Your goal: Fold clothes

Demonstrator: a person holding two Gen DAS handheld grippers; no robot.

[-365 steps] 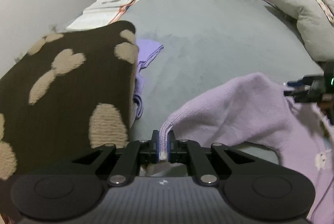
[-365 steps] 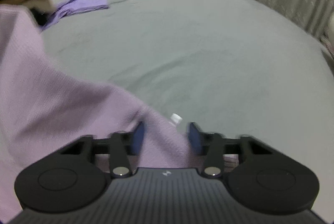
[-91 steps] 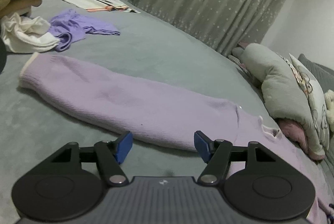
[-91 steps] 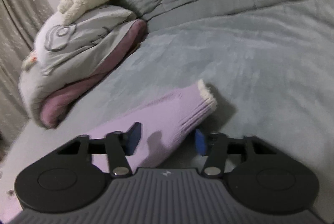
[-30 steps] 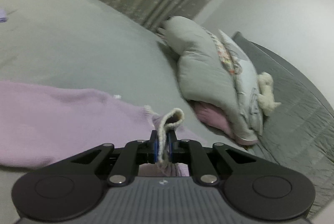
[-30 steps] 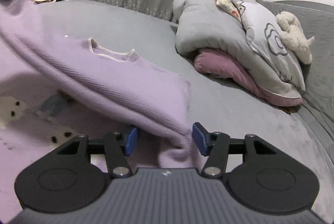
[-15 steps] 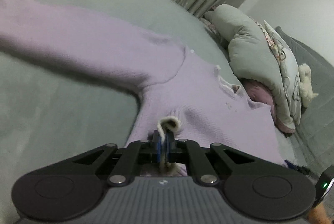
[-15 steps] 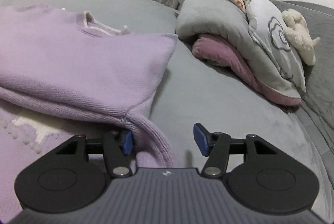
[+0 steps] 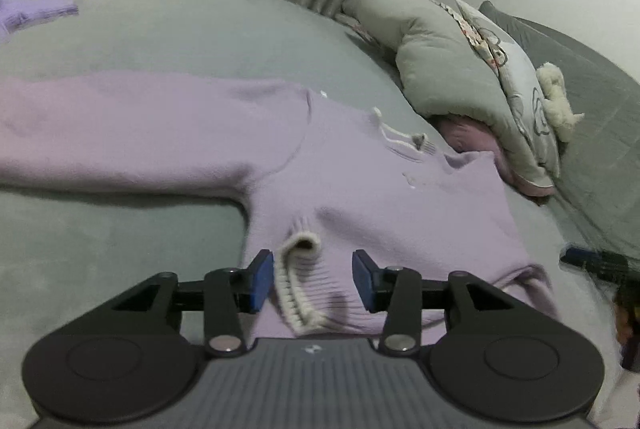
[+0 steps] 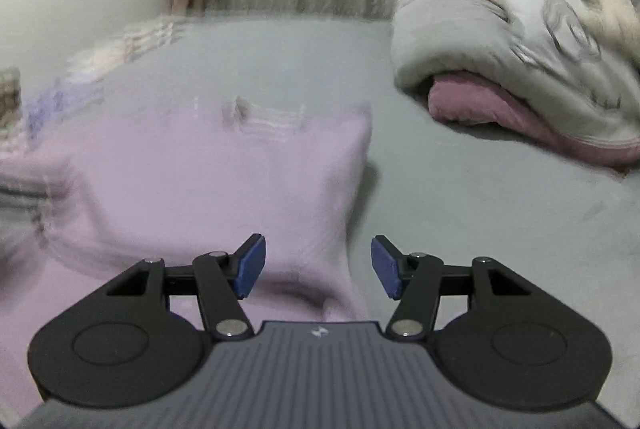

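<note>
The left gripper (image 9: 313, 280) is opening its jaws; the cream-ribbed cuff (image 9: 298, 271) of the lilac knitted sweater (image 9: 360, 185) lies loose between them, laid across the sweater's body, so one sleeve looks folded in. The right gripper (image 10: 318, 267) stands open over the sweater's near edge, nothing pinched. The garment rests flat on the grey bed cover (image 9: 168, 41). Its other long sleeve (image 9: 120, 133) stretches out unfolded, and the body fold looks not yet begun. Beyond sits the grey pillow pile (image 9: 460, 69).
</note>
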